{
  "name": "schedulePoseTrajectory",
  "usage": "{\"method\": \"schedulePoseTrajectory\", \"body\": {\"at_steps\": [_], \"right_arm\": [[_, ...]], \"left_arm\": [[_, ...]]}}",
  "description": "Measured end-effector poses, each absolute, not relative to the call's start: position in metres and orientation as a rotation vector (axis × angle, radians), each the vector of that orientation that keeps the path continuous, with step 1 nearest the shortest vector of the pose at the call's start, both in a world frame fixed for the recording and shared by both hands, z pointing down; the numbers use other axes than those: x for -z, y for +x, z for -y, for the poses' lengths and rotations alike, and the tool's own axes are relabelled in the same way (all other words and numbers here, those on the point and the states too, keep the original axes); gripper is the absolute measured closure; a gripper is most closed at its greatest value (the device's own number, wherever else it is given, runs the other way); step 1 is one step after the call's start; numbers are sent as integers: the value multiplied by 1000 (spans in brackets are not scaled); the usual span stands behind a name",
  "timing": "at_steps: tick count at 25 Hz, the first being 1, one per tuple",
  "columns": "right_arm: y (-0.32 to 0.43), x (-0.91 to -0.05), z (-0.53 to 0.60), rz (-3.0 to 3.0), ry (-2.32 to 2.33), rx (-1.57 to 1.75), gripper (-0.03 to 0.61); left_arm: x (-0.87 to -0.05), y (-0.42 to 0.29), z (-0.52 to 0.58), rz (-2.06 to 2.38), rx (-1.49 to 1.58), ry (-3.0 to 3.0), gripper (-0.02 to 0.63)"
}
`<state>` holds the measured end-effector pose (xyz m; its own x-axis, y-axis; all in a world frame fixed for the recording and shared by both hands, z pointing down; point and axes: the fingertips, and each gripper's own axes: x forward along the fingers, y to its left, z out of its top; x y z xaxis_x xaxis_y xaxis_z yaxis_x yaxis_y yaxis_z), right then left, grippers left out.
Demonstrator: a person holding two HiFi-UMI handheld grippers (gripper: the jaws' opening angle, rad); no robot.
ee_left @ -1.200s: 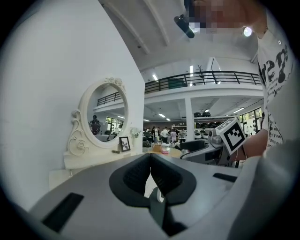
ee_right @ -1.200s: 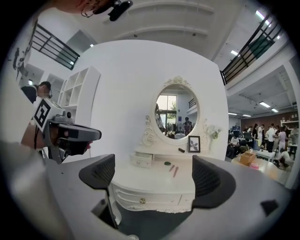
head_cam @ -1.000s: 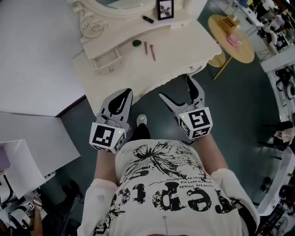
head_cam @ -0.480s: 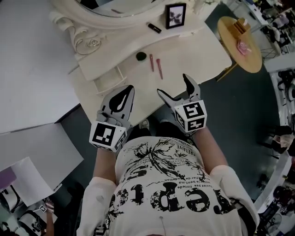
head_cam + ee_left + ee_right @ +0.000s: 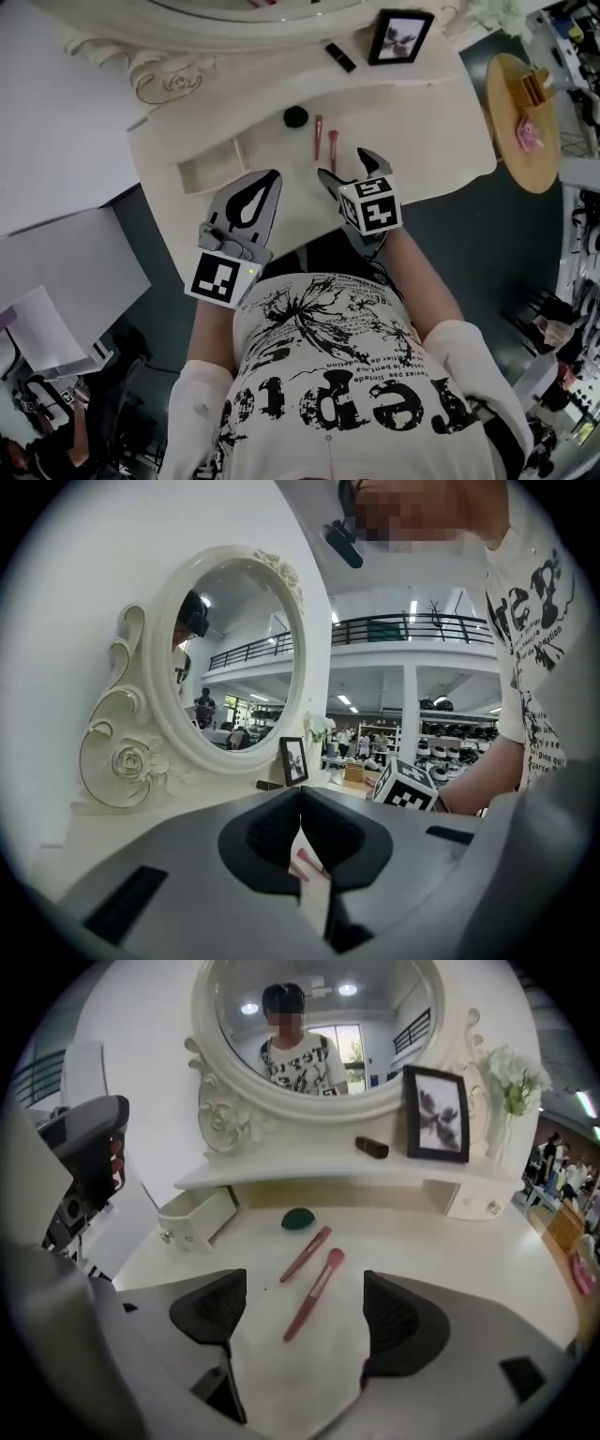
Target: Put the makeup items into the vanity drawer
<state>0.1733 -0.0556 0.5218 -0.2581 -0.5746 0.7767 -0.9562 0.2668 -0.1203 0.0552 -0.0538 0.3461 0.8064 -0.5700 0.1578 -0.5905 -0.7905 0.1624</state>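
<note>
Two pink brushes [image 5: 332, 150] [image 5: 314, 1296] lie side by side on the white vanity top [image 5: 422, 131], with a green sponge [image 5: 296, 116] [image 5: 299, 1218] just beyond them. A small drawer [image 5: 211, 171] [image 5: 192, 1218] stands pulled out at the left, its inside bare. My right gripper [image 5: 347, 167] [image 5: 302, 1314] hangs tilted down just short of the nearer brush; its jaws have just been closing a little, still open, nothing between them. My left gripper [image 5: 269, 178] [image 5: 298, 794] is shut and empty, level, near the vanity's front edge by the drawer.
A black lipstick [image 5: 340, 57] [image 5: 372, 1147] and a photo frame [image 5: 401, 36] [image 5: 435, 1115] stand on the raised shelf under the oval mirror [image 5: 314, 1026] [image 5: 230, 658]. White flowers [image 5: 511, 1077] are at the right end. A round wooden side table [image 5: 520, 141] stands to the right.
Both grippers have moved forward from in front of the vanity to over its top. The right one has tipped downward toward the brushes and its jaws have narrowed slightly.
</note>
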Motion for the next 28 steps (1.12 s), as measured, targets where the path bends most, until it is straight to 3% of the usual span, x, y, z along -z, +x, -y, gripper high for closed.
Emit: {"method": "schedulePoseTrajectory", "body": {"at_steps": [11, 15, 16, 17, 28], "right_arm": [[190, -580, 83, 1756, 1174, -967, 306], [205, -583, 86, 1686, 1209, -923, 454], [206, -584, 87, 1680, 1206, -911, 459], [207, -585, 87, 1677, 1198, -905, 514], [181, -536, 95, 1833, 1134, -810, 517]], "left_arm": [[-371, 88, 94, 1017, -188, 2709, 600], [-369, 90, 100, 1035, -185, 2710, 600], [-368, 90, 101, 1043, -183, 2712, 600], [-366, 89, 102, 1049, -181, 2716, 600], [-338, 62, 92, 1137, -115, 2743, 600]]}}
